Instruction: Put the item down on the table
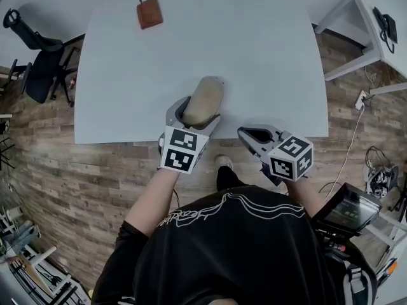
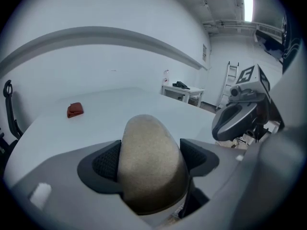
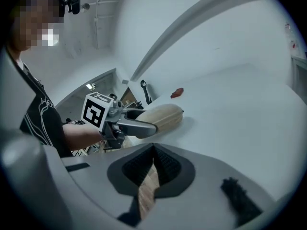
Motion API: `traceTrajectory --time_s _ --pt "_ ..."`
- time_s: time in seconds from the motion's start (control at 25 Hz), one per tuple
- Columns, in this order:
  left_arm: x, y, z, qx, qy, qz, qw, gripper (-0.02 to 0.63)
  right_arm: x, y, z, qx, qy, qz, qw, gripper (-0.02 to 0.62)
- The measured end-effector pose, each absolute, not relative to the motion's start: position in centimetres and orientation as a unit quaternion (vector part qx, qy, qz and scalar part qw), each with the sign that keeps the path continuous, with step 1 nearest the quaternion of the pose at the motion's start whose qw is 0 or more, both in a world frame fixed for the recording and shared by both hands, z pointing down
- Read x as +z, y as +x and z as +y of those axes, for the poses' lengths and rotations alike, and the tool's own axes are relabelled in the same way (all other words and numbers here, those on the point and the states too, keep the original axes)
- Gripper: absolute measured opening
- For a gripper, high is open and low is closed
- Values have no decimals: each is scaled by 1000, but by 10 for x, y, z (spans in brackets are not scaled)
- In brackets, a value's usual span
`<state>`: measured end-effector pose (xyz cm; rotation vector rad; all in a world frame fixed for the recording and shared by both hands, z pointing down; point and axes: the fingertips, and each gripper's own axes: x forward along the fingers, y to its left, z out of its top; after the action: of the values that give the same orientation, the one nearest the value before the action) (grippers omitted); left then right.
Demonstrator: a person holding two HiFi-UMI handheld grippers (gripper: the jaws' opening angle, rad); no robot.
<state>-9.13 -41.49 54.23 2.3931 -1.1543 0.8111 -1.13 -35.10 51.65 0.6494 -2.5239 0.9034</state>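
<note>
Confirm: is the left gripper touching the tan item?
Touching. Left gripper view: the left gripper clamps the tan item, both pads flush against its sides, no gap.

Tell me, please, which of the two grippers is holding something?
The left gripper: its jaws are clamped on the tan rounded item. The right gripper has its jaws together with nothing between them.

A plain office or lab workroom: a big white desk [image 1: 254, 56] on a wood-plank floor [image 1: 63, 183], a black office chair [image 1: 38, 68], a side table [image 1: 367, 11] with a telephone [image 1: 385, 24], loose floor cables [image 1: 378, 161], and a ladder [image 2: 229, 83].
</note>
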Motion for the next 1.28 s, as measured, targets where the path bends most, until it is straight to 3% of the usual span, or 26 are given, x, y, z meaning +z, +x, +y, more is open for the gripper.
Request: traceTrajectory --time_s 0.88,1.04,1.28 --pt "595 -84 -441 332 831 -415 164 399 528 26 -361 329 283 -881 190 6" --pt "582 -75 -450 298 833 -444 144 493 523 38 -362 321 271 -885 202 6" --pt "550 -85 -415 266 836 -453 159 497 495 24 -337 304 259 -900 175 6"
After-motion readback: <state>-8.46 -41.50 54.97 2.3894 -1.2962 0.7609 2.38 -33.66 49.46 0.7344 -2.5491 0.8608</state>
